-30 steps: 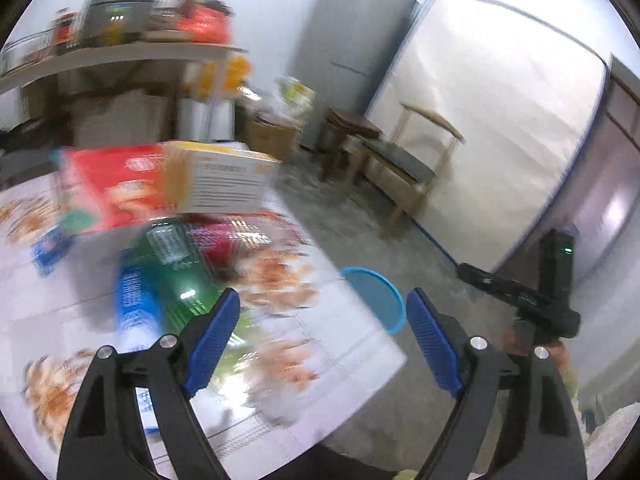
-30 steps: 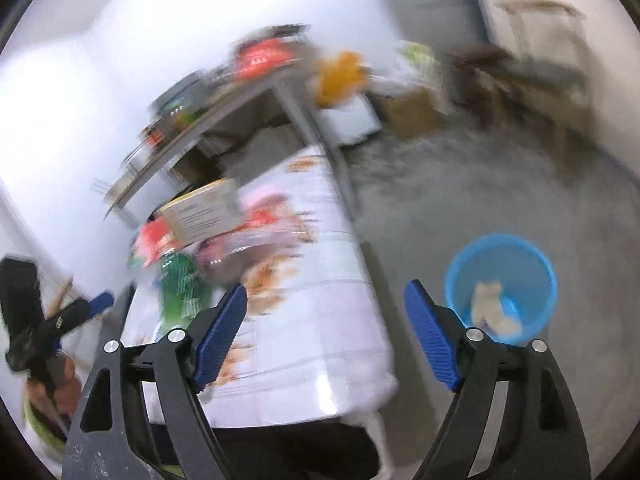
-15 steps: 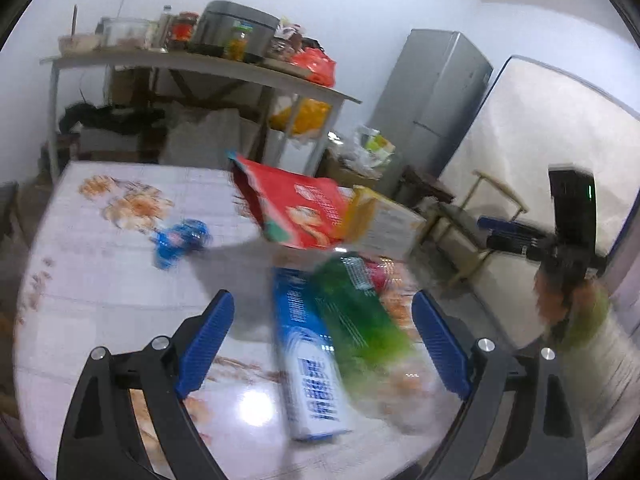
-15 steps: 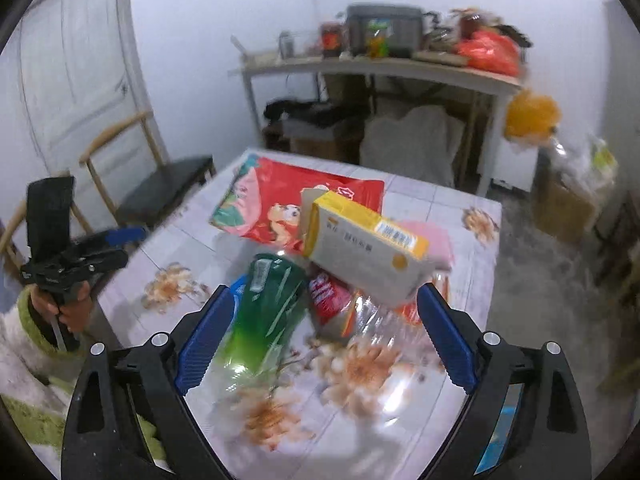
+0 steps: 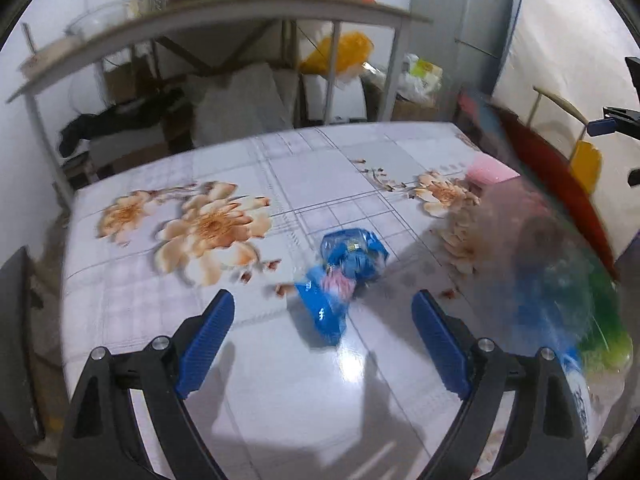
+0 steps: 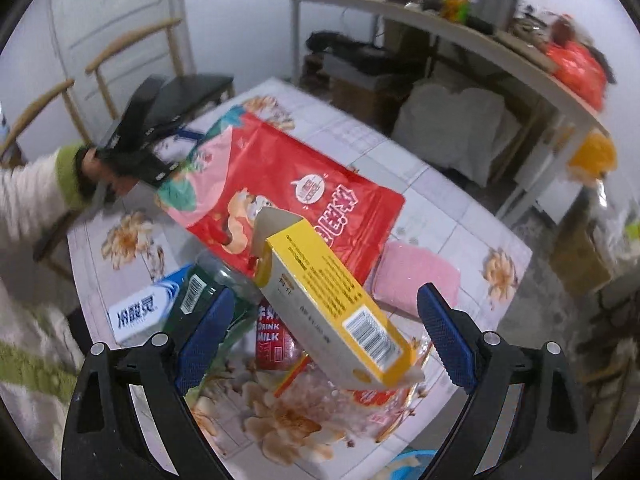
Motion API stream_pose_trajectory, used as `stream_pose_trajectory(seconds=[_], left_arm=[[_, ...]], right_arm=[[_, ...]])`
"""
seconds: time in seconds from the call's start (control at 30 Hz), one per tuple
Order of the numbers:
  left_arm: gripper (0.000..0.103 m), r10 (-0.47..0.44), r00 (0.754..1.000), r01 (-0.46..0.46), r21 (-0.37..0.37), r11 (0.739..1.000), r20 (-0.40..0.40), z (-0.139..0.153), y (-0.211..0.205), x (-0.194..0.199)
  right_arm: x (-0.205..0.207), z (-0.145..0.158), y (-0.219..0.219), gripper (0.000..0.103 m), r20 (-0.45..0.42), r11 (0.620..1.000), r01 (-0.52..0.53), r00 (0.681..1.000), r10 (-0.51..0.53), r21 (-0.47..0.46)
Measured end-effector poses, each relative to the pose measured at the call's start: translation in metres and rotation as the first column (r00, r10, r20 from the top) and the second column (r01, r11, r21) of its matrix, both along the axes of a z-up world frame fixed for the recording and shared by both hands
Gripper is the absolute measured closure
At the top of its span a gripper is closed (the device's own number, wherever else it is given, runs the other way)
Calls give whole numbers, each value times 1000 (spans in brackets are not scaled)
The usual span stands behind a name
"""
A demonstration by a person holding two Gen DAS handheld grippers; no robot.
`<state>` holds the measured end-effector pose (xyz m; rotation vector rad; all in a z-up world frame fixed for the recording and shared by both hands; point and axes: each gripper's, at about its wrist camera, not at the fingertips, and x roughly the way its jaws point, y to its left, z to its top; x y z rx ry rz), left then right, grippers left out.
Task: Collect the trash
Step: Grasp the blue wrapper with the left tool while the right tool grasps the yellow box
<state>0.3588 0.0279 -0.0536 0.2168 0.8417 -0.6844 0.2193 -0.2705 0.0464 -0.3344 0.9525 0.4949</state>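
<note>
Our left gripper (image 5: 322, 320) hangs over the floral tiled surface (image 5: 280, 168) with its jaws spread wide and nothing between them. Just ahead of the jaws, nearly centred in the gap, lies a crumpled blue plastic wrapper (image 5: 340, 276) with a pinkish patch. We judge it very light, soft and crinkly; it should crush flat under the jaws, so we would close across its bunched middle, where the folds give the most bulk, rather than on a loose edge that could slip out.

Our right gripper (image 6: 322, 334) is likewise wide open and empty, poised above a heap of rubbish. Between its jaws and a little ahead sits a yellow-and-white cardboard carton (image 6: 332, 312), end flap open, tilted on the pile. It looks empty, light and stiff enough to pinch across its narrow sides. Beyond it lies a glossy red snack bag (image 6: 288, 196), slippery and limp; near the left jaw, a green plastic bottle (image 6: 204, 300).
</note>
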Motion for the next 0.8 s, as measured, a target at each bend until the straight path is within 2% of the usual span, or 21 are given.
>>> stream_pose_trajectory(seconds=[0.1, 0.23, 0.3, 0.37, 0.4, 0.5, 0.57, 0.73, 0.8], left_arm=[[15, -70, 997, 70, 1, 998, -39, -10, -17, 17], [16, -103, 994, 106, 72, 992, -44, -22, -35, 26], [22, -117, 992, 121, 107, 987, -46, -28, -41, 27], [33, -116, 992, 122, 129, 984, -57, -34, -44, 30], [34, -109, 992, 116, 133, 984, -64, -37, -43, 32], [47, -80, 996, 85, 136, 987, -46, -37, -42, 35], [60, -64, 997, 70, 129, 989, -52, -36, -40, 38], [78, -34, 998, 41, 121, 992, -58, -34, -35, 40], [79, -22, 998, 29, 114, 993, -55, -32, -33, 38]], right_arm=[[8, -8, 9, 14, -30, 998, -44, 999, 42, -51], [13, -17, 16, 15, -56, 993, -72, 996, 67, -92], [14, -22, 17, 17, -61, 992, -74, 996, 68, -105], [14, -25, 18, 25, -63, 991, -73, 996, 66, -113], [15, -26, 18, 27, -66, 991, -70, 996, 63, -117], [14, -27, 18, 36, -64, 990, -69, 996, 62, -126], [14, -27, 19, 41, -58, 988, -71, 996, 63, -134], [9, -26, 19, 53, -42, 986, -71, 997, 65, -153], [7, -25, 20, 56, -36, 985, -73, 997, 68, -154]])
